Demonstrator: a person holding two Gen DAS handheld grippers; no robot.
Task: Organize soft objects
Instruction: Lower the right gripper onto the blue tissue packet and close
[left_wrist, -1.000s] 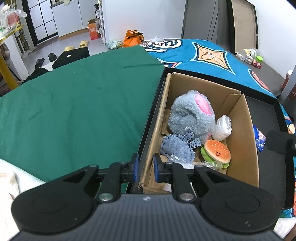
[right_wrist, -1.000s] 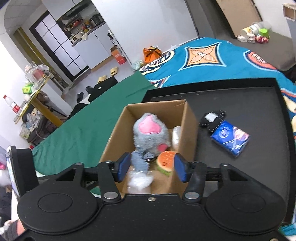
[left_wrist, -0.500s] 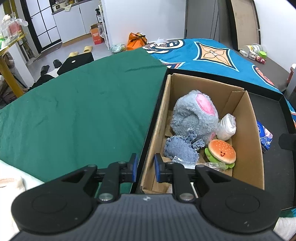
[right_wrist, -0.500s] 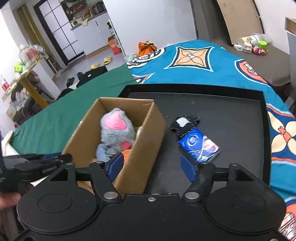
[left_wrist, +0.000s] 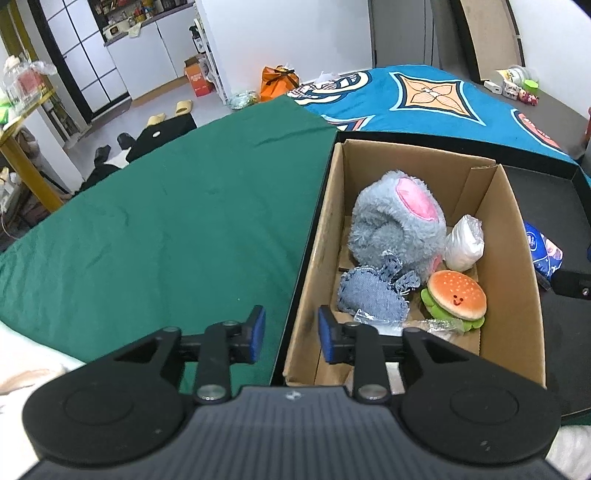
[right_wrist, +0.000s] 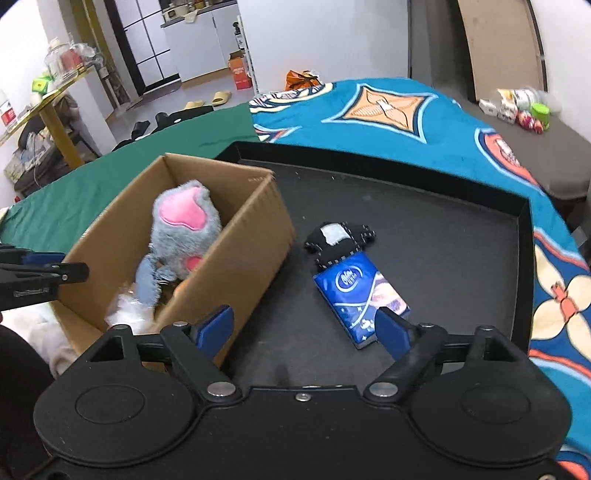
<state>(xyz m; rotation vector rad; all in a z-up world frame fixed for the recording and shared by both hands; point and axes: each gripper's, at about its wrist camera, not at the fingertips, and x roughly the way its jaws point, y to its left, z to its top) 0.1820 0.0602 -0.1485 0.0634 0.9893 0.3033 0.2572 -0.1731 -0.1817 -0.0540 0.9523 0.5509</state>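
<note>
Left gripper (left_wrist: 291, 329): yours is hanging over the near left wall of the cardboard box (left_wrist: 522, 280), jaws opening, wall edge in the gap but the pads aren't pressing on it.
Inside the box: grey plush (left_wrist: 397, 223) toward the far end, denim pouch (left_wrist: 371, 293) in front of it, burger toy (left_wrist: 456, 297) and white bag (left_wrist: 464, 243) on the right side.
Black tray (right_wrist: 424, 206): the box sits in its left part.
Black cloth piece (right_wrist: 338, 240): on the tray just right of the box.
Blue tissue pack (right_wrist: 360, 291): touching that cloth, nearer you.
Right gripper (right_wrist: 306, 328): right of the box, jaws spreading wide, nothing gripped; the pack's near end sits by your right finger.
</note>
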